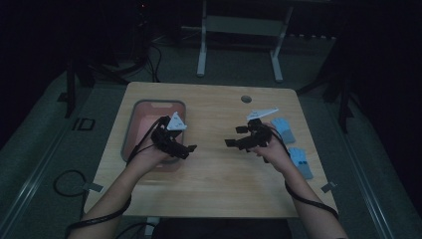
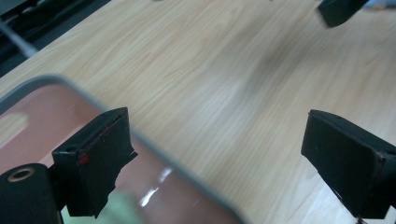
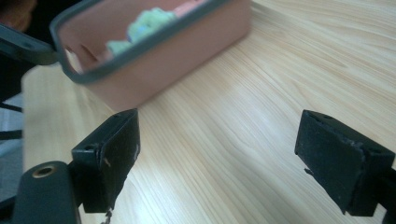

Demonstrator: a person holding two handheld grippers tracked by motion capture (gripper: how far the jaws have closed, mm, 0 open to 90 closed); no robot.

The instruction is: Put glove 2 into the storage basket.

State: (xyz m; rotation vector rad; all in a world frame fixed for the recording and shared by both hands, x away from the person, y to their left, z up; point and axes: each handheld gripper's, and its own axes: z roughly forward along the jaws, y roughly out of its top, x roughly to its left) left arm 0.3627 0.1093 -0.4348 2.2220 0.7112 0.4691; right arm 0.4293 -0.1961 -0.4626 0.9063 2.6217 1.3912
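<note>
Two hand-held black grippers hover over a light wooden table (image 1: 209, 184), and the landmark is a pink rectangular plastic tub with a dark grey rim (image 1: 128, 130) standing on the table's left part. Inside the tub, the right gripper view shows a soft pale-green cloth lump (image 3: 140, 25) lying near one end; what it is exactly I cannot tell. At the tub's right-hand edge, the left gripper (image 1: 189, 149) sits with its body above the rim and its jaws reaching just past it over bare wood; those jaws stand wide apart with nothing between them, as the left gripper view confirms, where the tub's rim (image 2: 154, 149) runs close under the left jaw. Further right, well apart from the tub, the right gripper (image 1: 236, 135) points back toward it, its jaws likewise spread wide and empty over the wood grain. Farthest from the tub, near the table's right edge, lie two blue fabric gloves with darker stripes (image 1: 293, 147), just beside the right hand (image 1: 272, 149).
</note>
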